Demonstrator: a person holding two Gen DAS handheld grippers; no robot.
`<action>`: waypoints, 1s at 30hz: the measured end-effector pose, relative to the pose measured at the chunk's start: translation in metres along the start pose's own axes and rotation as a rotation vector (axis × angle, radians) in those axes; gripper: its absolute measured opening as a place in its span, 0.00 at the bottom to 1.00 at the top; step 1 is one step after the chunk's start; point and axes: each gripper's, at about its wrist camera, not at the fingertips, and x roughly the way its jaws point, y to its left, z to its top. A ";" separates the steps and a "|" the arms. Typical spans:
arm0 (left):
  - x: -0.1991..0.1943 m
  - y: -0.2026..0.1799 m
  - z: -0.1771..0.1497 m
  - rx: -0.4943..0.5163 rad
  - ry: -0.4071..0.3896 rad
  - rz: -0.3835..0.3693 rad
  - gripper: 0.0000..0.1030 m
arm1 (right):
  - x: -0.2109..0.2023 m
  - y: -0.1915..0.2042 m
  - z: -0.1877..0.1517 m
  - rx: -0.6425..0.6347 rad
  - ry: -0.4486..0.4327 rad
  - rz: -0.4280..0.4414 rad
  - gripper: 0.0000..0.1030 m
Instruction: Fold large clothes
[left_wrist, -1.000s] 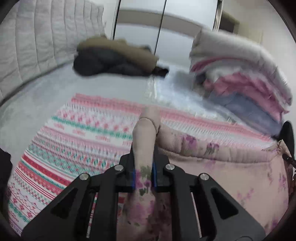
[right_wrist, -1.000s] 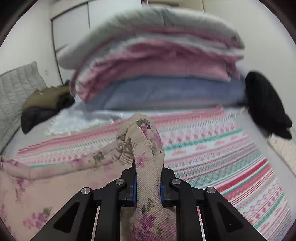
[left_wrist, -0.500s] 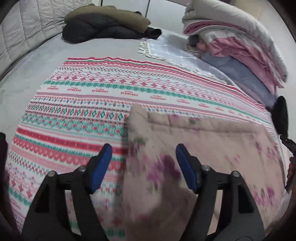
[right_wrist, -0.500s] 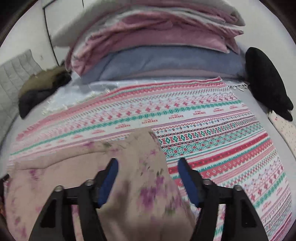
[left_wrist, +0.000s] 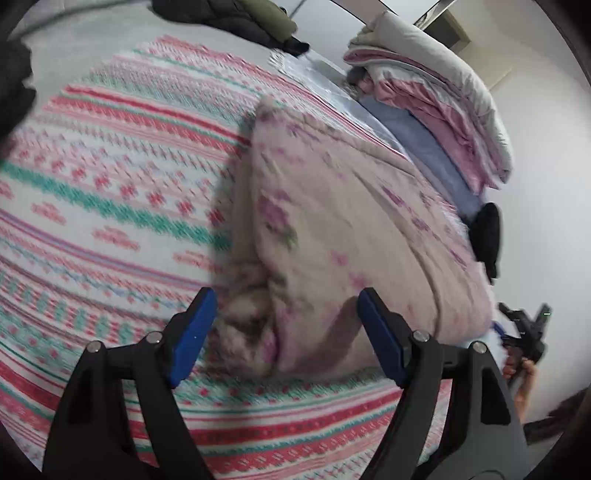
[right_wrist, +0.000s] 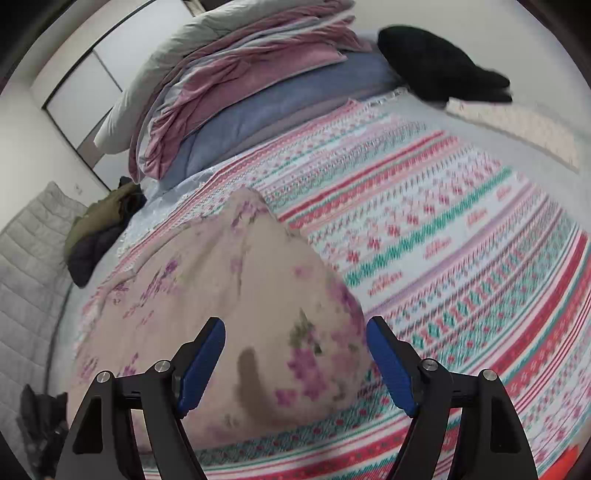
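Fold just laid down, release step: floral garment (left_wrist: 332, 229), pinkish-beige w/ purple flowers, lies doubled over on striped bedspread (left_wrist: 110, 192), on the bed, nr the middle. Left tool (left_wrist: 284, 332) wide open, jaws just been opening, nothing gripped; garment's bunched near-left corner sits between the blue pads (left_wrist: 192, 332) but untouched by them, a bit beyond the tips. Right tool (right_wrist: 295, 362) likewise wide open, jaws just been opening, holding nothing; garment's near-right corner (right_wrist: 314, 332) lies between & just past its pads, not pinched. Seen from right wrist cam, folded piece stretches away to the left, far edge twd stacked quilts (right_wrist: 240, 92); from left wrist cam it stretches to the right, w/ right tool (left_wrist: 524, 332) & a hand visible at its far end. Both views motion-blurred, so fine creases hard to judge. Probably one fold done, garment still wide, so likely needs another fold. Next move, as a guess: re-grip both corners of one edge, each tool closing on all layers, then lift together & carry over evenly to the opposite edge. Near-left corner looks rumpled; may need smoothing or a deeper bite so layers don't slip. Dark jacket pile (left_wrist: 229, 18) & black item (right_wrist: 436, 70) well apart, not in the way.
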 end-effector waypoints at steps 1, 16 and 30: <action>0.005 0.002 -0.004 -0.023 0.014 -0.058 0.77 | 0.003 -0.005 -0.002 0.023 0.012 0.017 0.78; 0.009 -0.018 -0.010 0.155 -0.124 0.382 0.00 | 0.024 -0.003 -0.014 0.035 -0.031 0.004 0.32; -0.012 0.005 0.028 -0.027 -0.082 0.086 0.79 | -0.012 -0.030 0.017 0.027 -0.022 0.176 0.78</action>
